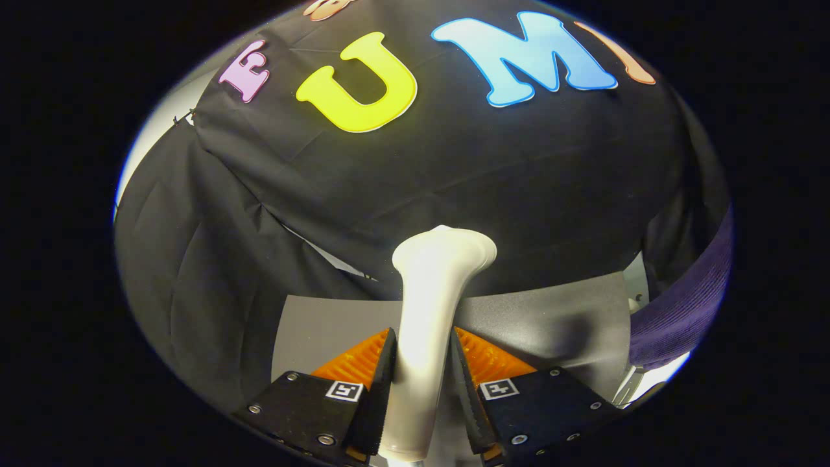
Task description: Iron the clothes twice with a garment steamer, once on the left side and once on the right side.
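one steamer (433, 305) in gripper (421, 363)

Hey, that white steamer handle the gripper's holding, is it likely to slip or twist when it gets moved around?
The steamer handle looks like smooth, glossy, rigid plastic, so it probably won't flex but might slide. The gripper has both jaws pressed on its narrow shaft, which should limit that. Its wider head sits beyond the jaws, so it could feel top-heavy and tend to pivot.

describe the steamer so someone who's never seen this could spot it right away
Start at the grey table in front of the black cloth wall. Rising over it, clamped between the gripper fingers, stands the garment steamer: a smooth cream-white handle flaring at its top, the only pale glossy thing here.
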A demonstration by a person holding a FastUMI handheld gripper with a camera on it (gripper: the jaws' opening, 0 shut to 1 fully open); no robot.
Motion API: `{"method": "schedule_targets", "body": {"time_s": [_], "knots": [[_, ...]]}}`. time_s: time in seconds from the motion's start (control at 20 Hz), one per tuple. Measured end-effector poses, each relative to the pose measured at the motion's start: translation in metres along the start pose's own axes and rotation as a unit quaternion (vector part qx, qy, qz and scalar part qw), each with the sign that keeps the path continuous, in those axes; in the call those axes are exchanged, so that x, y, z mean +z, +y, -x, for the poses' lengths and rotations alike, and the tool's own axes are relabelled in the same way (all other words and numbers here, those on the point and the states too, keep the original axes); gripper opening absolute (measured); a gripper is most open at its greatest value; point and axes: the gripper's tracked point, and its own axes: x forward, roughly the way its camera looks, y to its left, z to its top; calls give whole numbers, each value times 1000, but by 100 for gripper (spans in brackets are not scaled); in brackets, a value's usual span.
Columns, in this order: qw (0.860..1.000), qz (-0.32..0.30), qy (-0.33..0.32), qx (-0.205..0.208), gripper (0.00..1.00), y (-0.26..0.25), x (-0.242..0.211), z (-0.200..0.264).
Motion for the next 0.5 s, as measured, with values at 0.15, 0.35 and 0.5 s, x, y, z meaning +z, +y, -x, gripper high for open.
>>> {"method": "schedule_targets", "body": {"time_s": [0.15,0.35,0.5], "knots": [[1000,-7,2,16,49,1,3,-4],[999,-8,-7,42,35,14,-11,12],[998,10,-31,46,35,19,-20,38]]}}
